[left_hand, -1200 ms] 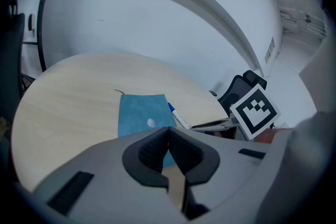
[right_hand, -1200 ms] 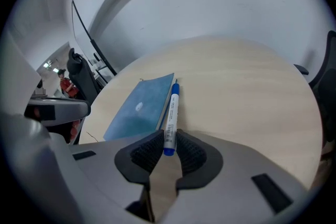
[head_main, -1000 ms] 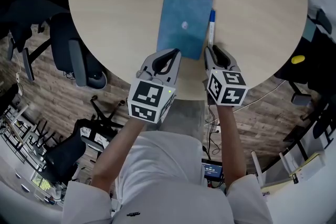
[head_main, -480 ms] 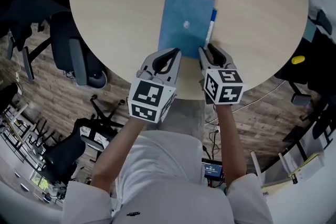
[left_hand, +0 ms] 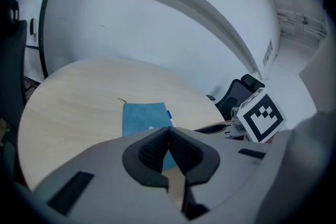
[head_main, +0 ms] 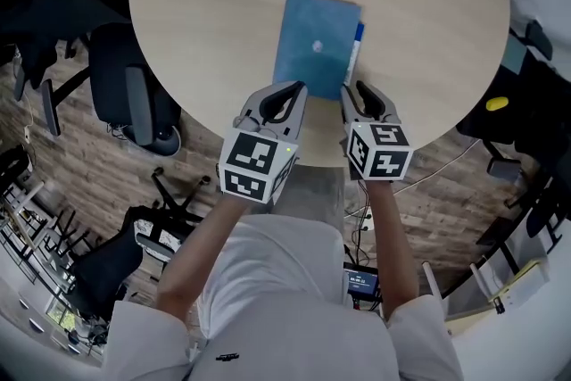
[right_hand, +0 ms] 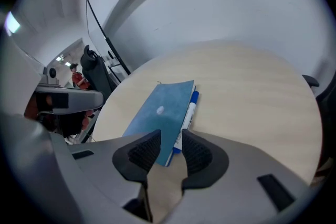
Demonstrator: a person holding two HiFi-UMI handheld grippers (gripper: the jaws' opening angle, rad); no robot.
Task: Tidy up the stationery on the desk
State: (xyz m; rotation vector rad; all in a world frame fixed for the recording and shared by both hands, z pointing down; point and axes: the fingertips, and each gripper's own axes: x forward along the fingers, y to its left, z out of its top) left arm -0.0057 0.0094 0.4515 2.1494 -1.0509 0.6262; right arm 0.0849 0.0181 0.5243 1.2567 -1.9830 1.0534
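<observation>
Two items on desk (head_main: 205, 4), toward near edge: blue notebook (head_main: 317, 45) lying flat, pen (head_main: 354, 49) along its right side. Compared with a second ago: pen shifted leftward, now tight against notebook's right edge, gap closed. Right gripper (head_main: 359, 88) just short of pen's near end, jaws narrowly apart, gripping nothing. Left gripper (head_main: 294, 90) by notebook's near-left corner, jaws pressed together, empty. Judged: aligning step about done, both items gathered as one neat pair.
</observation>
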